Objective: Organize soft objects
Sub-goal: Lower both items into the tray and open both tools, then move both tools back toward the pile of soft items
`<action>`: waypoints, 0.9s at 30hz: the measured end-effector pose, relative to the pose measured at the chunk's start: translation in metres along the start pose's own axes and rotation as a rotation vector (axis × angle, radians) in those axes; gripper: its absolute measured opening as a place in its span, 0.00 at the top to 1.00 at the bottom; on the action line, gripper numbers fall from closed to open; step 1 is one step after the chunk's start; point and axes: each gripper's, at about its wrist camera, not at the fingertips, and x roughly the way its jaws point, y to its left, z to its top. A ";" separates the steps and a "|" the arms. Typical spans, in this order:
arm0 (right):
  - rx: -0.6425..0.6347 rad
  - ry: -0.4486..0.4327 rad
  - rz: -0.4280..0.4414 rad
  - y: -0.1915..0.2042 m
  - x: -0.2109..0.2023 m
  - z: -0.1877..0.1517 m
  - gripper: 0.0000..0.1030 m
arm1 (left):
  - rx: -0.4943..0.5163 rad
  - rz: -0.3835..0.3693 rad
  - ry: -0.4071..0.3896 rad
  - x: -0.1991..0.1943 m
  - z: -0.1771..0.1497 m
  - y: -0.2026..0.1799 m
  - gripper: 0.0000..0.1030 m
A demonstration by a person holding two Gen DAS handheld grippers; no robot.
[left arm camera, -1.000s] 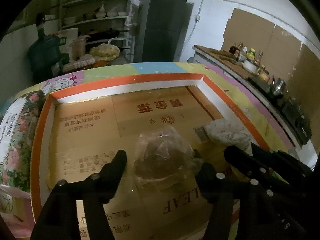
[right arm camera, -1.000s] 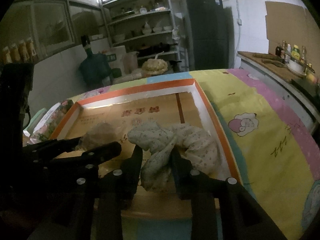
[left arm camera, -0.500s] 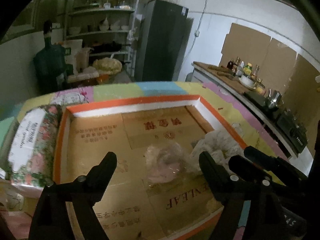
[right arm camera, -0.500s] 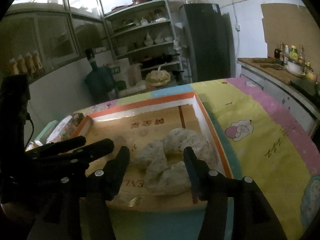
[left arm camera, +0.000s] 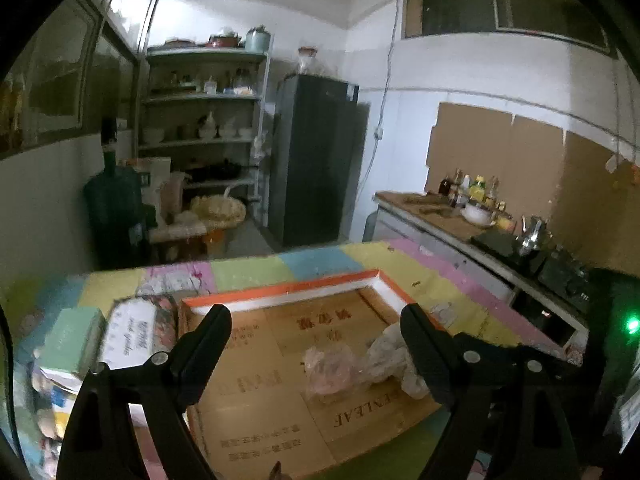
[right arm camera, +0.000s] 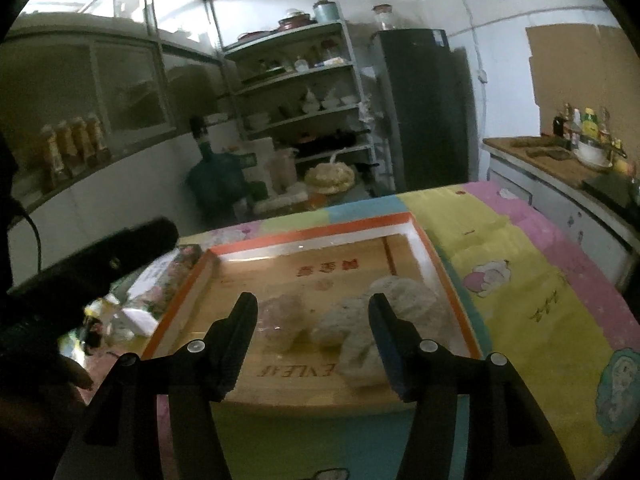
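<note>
Cloth bundle (right arm camera: pixel 372 328) in tray, beyond right hand-held gripper (right arm camera: pixel 314 320).

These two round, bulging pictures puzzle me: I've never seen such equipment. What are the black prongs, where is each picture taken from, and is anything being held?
No robot here: a person carries a hand-held gripper in each hand, with a wide-angle camera on each that looks along its two black fingers. One picture is from the left gripper, the other from the right gripper.

On a colourful cartoon cloth sits a shallow orange-rimmed tray lined with cardboard. In it lie two soft things: a pinkish bundle in clear plastic and a speckled white cloth, side by side. A floral packet lies left of the tray.

Nothing is held. Both sets of jaws have just been opening and stand open, clear of the bundles.
</note>
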 end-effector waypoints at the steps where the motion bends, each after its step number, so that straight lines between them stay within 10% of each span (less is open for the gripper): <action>1: -0.003 0.000 0.005 0.004 -0.001 -0.001 0.42 | 0.002 -0.001 -0.008 -0.005 0.001 0.000 0.16; 27: -0.147 0.111 0.297 0.179 0.033 -0.030 0.42 | -0.147 0.288 -0.087 -0.108 -0.029 0.154 0.16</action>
